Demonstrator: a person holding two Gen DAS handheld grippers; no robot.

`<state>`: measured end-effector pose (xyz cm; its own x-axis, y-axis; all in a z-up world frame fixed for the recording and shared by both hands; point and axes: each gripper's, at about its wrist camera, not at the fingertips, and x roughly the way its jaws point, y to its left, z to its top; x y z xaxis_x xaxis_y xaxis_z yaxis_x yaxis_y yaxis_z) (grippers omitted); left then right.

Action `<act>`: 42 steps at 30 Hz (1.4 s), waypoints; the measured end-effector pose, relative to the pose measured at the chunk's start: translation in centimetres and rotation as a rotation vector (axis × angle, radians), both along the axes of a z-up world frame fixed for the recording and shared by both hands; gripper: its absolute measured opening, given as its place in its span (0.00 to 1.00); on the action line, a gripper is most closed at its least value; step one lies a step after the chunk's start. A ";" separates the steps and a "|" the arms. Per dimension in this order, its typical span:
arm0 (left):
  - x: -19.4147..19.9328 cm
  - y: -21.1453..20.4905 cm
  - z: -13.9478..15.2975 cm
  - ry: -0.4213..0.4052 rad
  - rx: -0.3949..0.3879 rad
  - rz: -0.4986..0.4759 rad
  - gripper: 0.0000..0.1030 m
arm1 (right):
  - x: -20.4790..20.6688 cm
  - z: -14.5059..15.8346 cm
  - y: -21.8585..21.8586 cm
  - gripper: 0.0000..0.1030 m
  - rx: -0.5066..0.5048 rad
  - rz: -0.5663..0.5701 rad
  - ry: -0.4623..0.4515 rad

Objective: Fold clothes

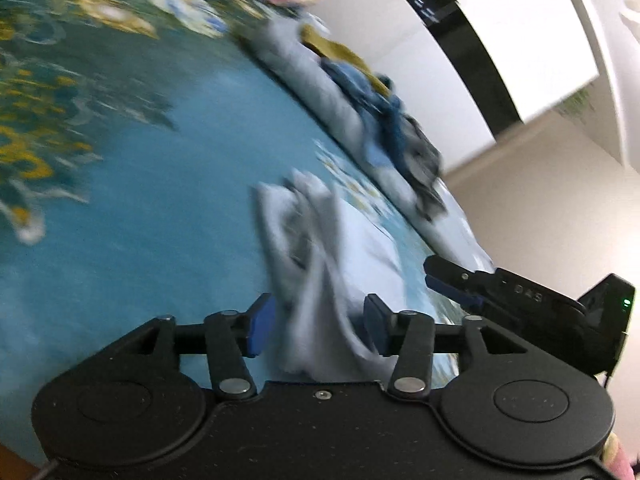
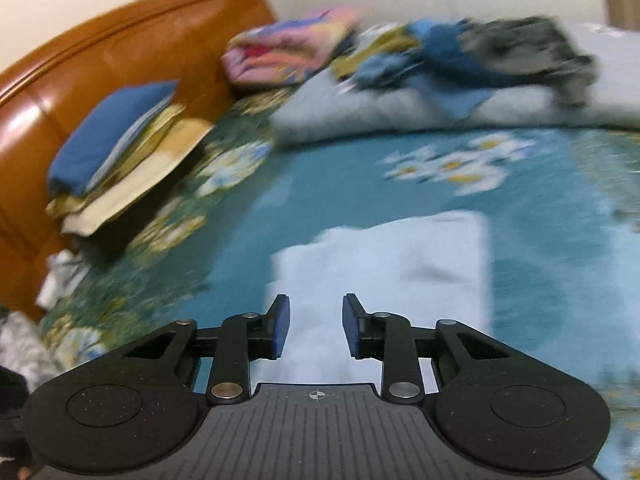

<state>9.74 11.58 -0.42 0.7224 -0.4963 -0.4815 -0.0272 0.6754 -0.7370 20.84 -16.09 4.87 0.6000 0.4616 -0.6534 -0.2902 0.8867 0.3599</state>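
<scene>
Leaning against the glossy orange headboard [image 2: 100, 60] at the left, a stack of folded cloths topped with a blue one [image 2: 116, 136] rests on the teal flower-printed bedsheet [image 2: 280, 184]. The soft pale grey-white garment [image 2: 400, 264] lies flat mid-bed; the right gripper [image 2: 316, 326] hovers over it, fingers apart. The left gripper [image 1: 316, 326] has fingers apart around a loose rumpled fold. Further right sits a crumpled blue-grey clothes heap [image 2: 480, 52].
</scene>
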 end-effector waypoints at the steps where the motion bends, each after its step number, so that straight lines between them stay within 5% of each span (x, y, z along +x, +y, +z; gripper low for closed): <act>1: 0.1 -0.8 0.1 -0.004 0.000 -0.027 0.51 | -0.4 0.0 -1.3 0.27 0.000 -0.031 0.003; 5: 0.9 -3.5 -0.1 0.013 0.019 -0.094 0.63 | -2.1 -1.0 -5.7 0.30 0.030 -0.125 0.039; 10: 2.1 -5.5 -0.3 0.053 -0.008 -0.109 0.63 | -3.7 -2.5 -8.5 0.32 0.061 -0.202 0.068; 13: 2.8 -6.3 -0.3 0.051 0.039 -0.081 0.51 | -4.5 -3.4 -9.0 0.32 0.074 -0.219 0.078; 15: 3.2 -6.5 -0.7 0.073 0.047 -0.067 0.22 | -4.6 -3.5 -9.2 0.32 0.078 -0.216 0.080; 17: 3.3 -6.4 -1.0 0.078 0.060 -0.053 0.04 | -4.8 -3.5 -9.1 0.33 0.081 -0.209 0.078; 23: 1.9 -5.2 1.3 -0.083 0.092 -0.052 0.04 | -5.1 -3.5 -9.4 0.34 0.091 -0.204 0.078; 28: 2.5 -4.0 -2.7 0.054 0.126 -0.025 0.04 | -5.2 -4.5 -9.3 0.34 0.106 -0.197 0.109; 31: 2.4 -3.5 -3.8 0.074 0.074 -0.020 0.07 | -5.4 -5.2 -8.8 0.35 0.113 -0.178 0.133; 37: 1.8 -1.5 -0.7 -0.013 0.018 -0.053 0.50 | -5.8 -6.0 -8.3 0.43 0.130 -0.150 0.148; 39: 2.2 -0.5 0.3 -0.057 0.021 -0.025 0.76 | -6.0 -6.5 -8.5 0.50 0.142 -0.154 0.160; 42: 4.9 -0.1 0.9 -0.062 0.109 0.012 0.84 | -6.1 -7.3 -8.1 0.50 0.166 -0.147 0.188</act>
<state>14.59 11.45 0.49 0.7578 -0.4348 -0.4865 0.0079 0.7517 -0.6595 14.69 -24.20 -2.43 0.5442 0.4882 -0.6823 -0.0775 0.8390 0.5385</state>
